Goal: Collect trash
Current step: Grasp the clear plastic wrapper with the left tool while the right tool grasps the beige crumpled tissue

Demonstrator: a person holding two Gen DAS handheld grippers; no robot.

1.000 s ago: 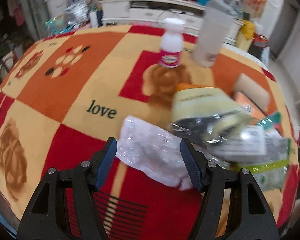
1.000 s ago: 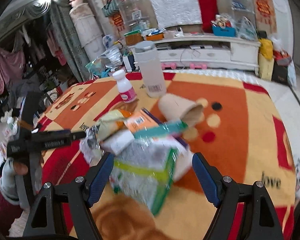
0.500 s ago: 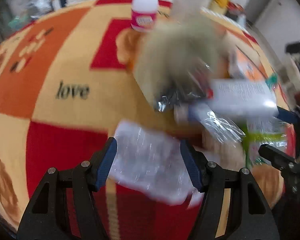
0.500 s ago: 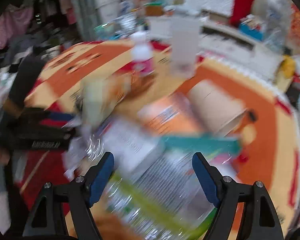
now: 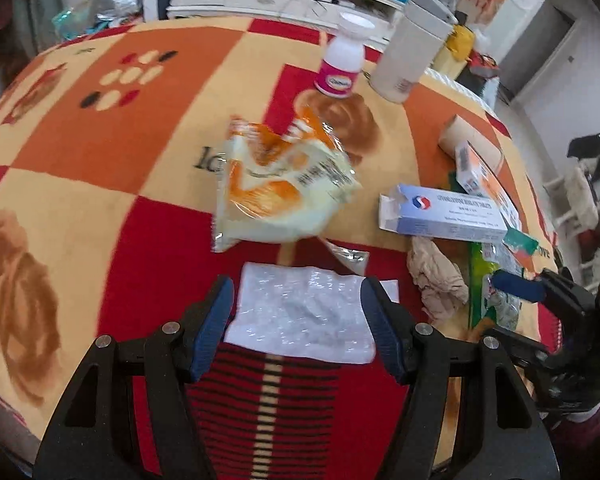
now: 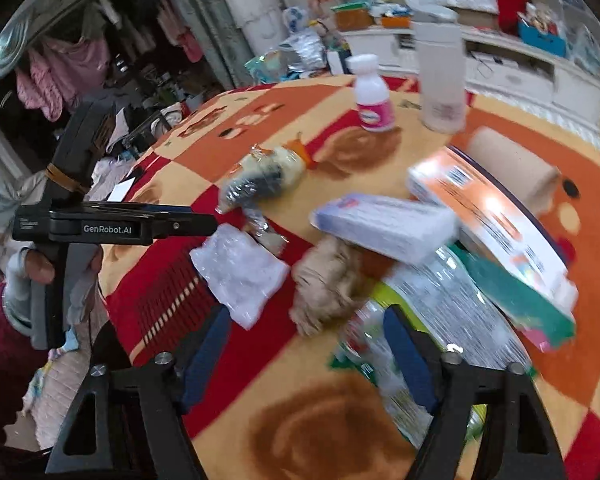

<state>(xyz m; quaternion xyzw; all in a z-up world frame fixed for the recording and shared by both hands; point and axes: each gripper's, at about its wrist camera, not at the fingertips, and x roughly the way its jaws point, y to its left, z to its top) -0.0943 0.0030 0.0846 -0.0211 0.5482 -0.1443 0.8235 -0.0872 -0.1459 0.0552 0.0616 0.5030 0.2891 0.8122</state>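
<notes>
Yellow wrapper (image 5: 284, 184) now loose on blanket (image 5: 100, 152); both tools' jaws wide, empty.

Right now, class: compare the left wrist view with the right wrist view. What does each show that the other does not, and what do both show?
Only the left wrist view shows the front of the yellow-and-orange snack bag and the left gripper from behind, jaws open either side of the clear plastic wrapper.

Only the right wrist view shows the gloved hand holding the left gripper, and the hanging clothes.

Both show the patterned blanket, pink-labelled bottle, white tumbler, crumpled tissue, blue-and-white box and right gripper, whose jaws have just been closing beside the green-edged packet.
</notes>
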